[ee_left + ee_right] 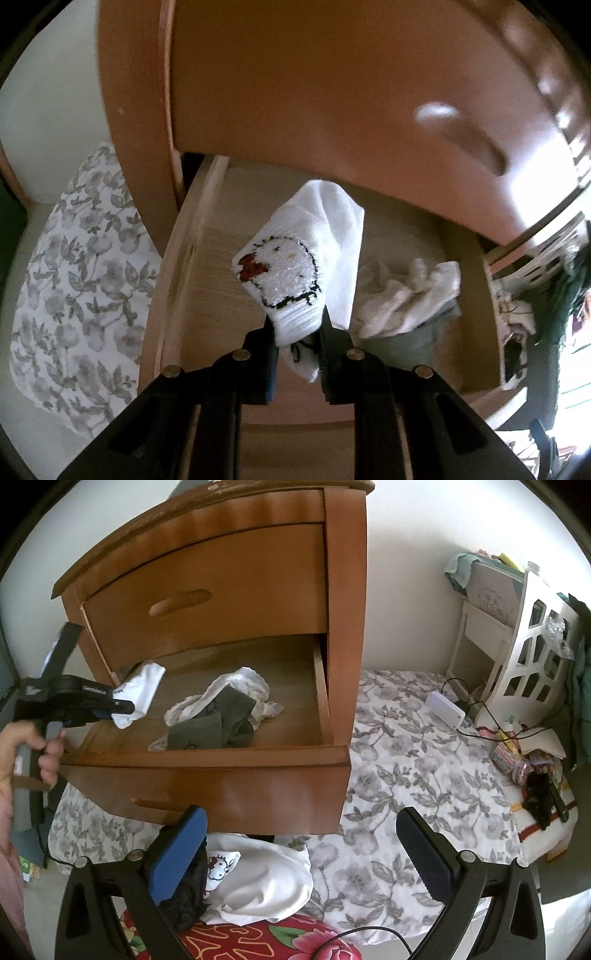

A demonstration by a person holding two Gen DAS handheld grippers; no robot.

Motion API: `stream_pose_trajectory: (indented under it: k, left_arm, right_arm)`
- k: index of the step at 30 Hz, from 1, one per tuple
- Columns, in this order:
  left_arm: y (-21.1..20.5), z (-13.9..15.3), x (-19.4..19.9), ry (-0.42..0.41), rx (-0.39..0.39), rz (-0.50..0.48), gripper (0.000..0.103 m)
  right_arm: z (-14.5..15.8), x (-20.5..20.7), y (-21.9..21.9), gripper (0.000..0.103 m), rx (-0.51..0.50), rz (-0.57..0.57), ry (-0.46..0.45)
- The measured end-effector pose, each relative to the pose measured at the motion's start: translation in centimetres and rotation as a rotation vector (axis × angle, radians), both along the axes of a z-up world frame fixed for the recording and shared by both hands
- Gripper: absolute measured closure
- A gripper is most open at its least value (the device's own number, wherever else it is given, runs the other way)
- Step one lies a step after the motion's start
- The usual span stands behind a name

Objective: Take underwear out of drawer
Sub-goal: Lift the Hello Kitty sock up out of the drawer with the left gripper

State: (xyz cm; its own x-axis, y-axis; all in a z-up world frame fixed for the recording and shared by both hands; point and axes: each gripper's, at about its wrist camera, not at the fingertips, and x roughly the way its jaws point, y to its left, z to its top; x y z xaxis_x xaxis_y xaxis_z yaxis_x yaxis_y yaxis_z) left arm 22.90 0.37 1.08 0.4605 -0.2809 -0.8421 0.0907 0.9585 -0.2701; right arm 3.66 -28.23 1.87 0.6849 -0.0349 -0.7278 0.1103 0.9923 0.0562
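My left gripper (297, 317) is shut on a white pair of underwear (291, 258) with a cartoon cat print, held up above the floor of the open wooden drawer (218, 258). In the right wrist view the left gripper (125, 707) holds that white piece (142, 690) over the drawer's left side, with a person's hand (37, 749) on its handle. A heap of white and grey underwear (221, 709) lies in the middle of the drawer (221, 762). My right gripper (301, 819) stands open in front of the drawer with nothing between its fingers.
Below the drawer front, a white garment with a cat print (258, 882), a dark lace piece (188, 886) and a red floral cloth (258, 938) lie on the floral bedsheet (406, 775). A white box with a cable (445, 707) and clutter sit at the right.
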Motion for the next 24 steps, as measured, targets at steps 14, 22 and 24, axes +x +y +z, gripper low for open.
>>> stream_pose_trajectory:
  k: [14,22,24]
  left_arm:
    - [1.1,3.8,-8.0,-0.170,-0.117,0.020,0.084]
    - [1.2,4.8,-10.3,-0.178,-0.124,0.027,0.084]
    - [1.2,4.9,-10.8,-0.177,-0.125,0.028,0.084]
  right_arm:
    - [-0.1,0.0,0.4,0.000,-0.001,0.006,0.003]
    - [-0.2,0.0,0.9,0.000,-0.002,0.022,0.004]
    - [-0.2,0.0,1.1,0.000,-0.003,0.028,0.005]
